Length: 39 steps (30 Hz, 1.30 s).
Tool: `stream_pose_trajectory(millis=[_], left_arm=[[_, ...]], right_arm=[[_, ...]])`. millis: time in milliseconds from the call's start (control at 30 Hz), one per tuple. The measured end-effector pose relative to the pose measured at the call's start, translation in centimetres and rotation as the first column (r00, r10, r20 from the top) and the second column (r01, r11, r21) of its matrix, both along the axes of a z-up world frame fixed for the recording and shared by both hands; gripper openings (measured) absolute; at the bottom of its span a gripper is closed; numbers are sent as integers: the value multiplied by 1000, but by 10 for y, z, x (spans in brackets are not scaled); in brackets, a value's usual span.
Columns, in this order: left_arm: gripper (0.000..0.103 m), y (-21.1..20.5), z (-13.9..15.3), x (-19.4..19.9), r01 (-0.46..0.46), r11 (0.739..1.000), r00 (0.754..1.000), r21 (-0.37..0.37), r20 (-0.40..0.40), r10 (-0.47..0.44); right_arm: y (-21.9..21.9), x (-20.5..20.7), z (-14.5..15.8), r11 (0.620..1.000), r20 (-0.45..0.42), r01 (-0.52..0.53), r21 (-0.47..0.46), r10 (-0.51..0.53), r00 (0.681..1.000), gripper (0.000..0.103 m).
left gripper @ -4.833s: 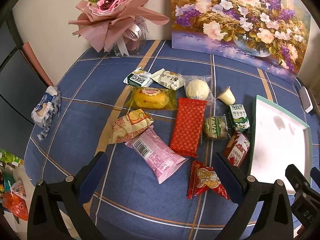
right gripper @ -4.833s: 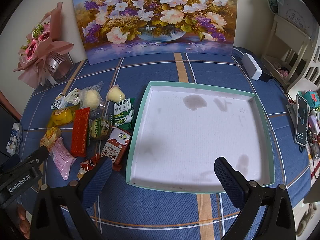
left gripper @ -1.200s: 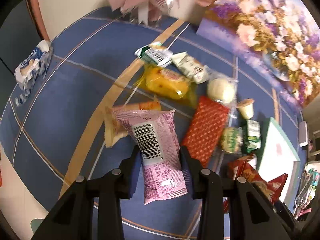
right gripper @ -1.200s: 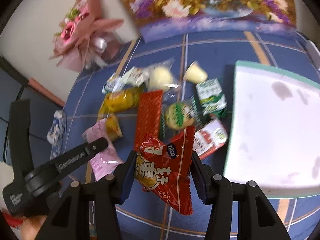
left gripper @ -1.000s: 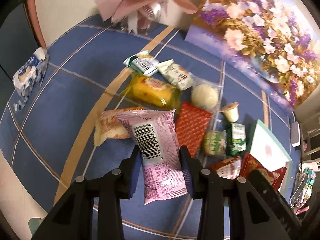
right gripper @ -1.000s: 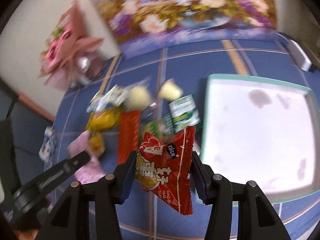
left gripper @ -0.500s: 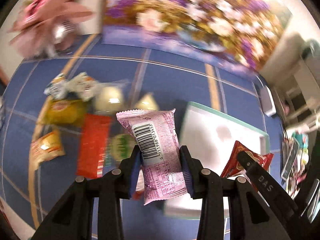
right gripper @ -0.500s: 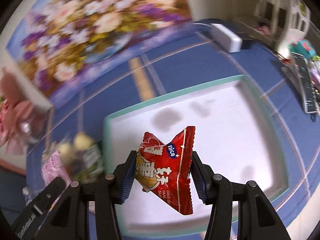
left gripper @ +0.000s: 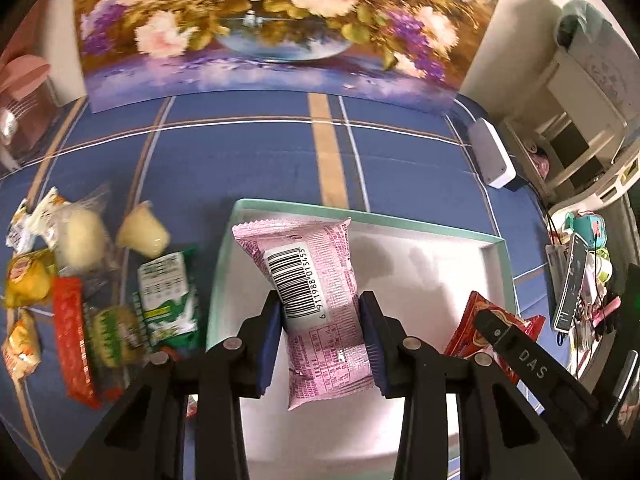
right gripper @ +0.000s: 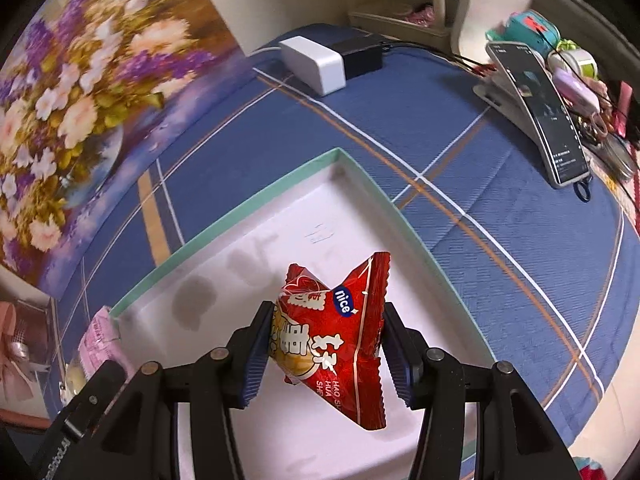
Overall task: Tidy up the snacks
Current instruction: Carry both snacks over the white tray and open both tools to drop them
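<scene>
My left claw (left gripper: 322,344) pinches the pink pack (left gripper: 316,304) tight, and my right claw (right gripper: 326,354) pinches the red bag (right gripper: 340,336). Both snacks hang over the white tray (left gripper: 496,268) — pink near its 9 o'clock side, red nearer 3 o'clock. So I think this is the carry-and-drop step. Next I should go lower, let each snack touch the tray floor, then spread my claws — with the two snacks kept apart. Farther out, at 9 o'clock, the other snacks (left gripper: 164,300) wait on the blue cloth (left gripper: 260,160). At 12 o'clock stands the flower picture (left gripper: 272,20).
</scene>
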<state>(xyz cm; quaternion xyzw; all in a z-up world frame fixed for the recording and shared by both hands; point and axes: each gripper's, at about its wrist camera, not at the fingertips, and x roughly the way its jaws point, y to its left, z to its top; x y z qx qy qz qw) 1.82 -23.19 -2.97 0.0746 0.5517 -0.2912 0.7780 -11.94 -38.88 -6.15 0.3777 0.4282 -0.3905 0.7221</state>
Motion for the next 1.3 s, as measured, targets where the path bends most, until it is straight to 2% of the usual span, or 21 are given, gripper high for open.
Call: stream_pose_trajectory(millis=[100,133,167,233,500,533,600,667,733,800,867,1100,1233,1300], left_arm=[[41,-7,-2,0,18,1000,1000,-2,0,-18],[46,-8,-2,0,23,1000,1000,-4,-4,-23],[62,-8,0,0,26,1000,1000,-6,-7,-26],[76,-4,6,1,24,1000,1000,-16,8,-24],[76,20,24,6,-15,1000,999,-13,40,16],[77,23,24,7,-25,1000,999,-13,39,26],[83,32,23,10,-55,998,997,-9,51,55],[99,41,22,13,-92,996,992,10,88,91],[99,51,20,16,-128,991,984,35,130,123],[99,60,18,19,-159,986,976,55,159,149],[99,71,18,23,-188,981,969,56,177,175],[99,104,30,23,-260,965,937,24,249,247],[99,122,39,22,-288,957,922,-17,264,282],[99,133,44,23,-305,951,916,-44,261,305]], right_arm=[[-1,-1,1,1000,3,3,-8,-3,1000,56],[-1,-1,2,1000,5,1,-11,-1,1000,56],[0,-1,3,1000,6,0,-16,0,1000,56],[2,-1,4,1000,5,-9,-15,9,1000,56],[8,5,10,999,3,-50,-22,50,999,59],[10,6,10,998,0,-58,-24,58,998,61],[12,7,9,997,3,-67,-26,67,998,86],[14,6,10,997,8,-67,-36,67,998,96],[17,6,12,996,6,-76,-45,77,997,97],[19,7,13,995,10,-85,-44,85,996,103],[23,9,14,994,20,-101,-43,102,995,103],[45,20,23,985,95,-171,-36,173,980,103],[61,29,28,972,202,-232,-17,231,952,103],[70,36,30,963,207,-266,-31,267,941,103]])
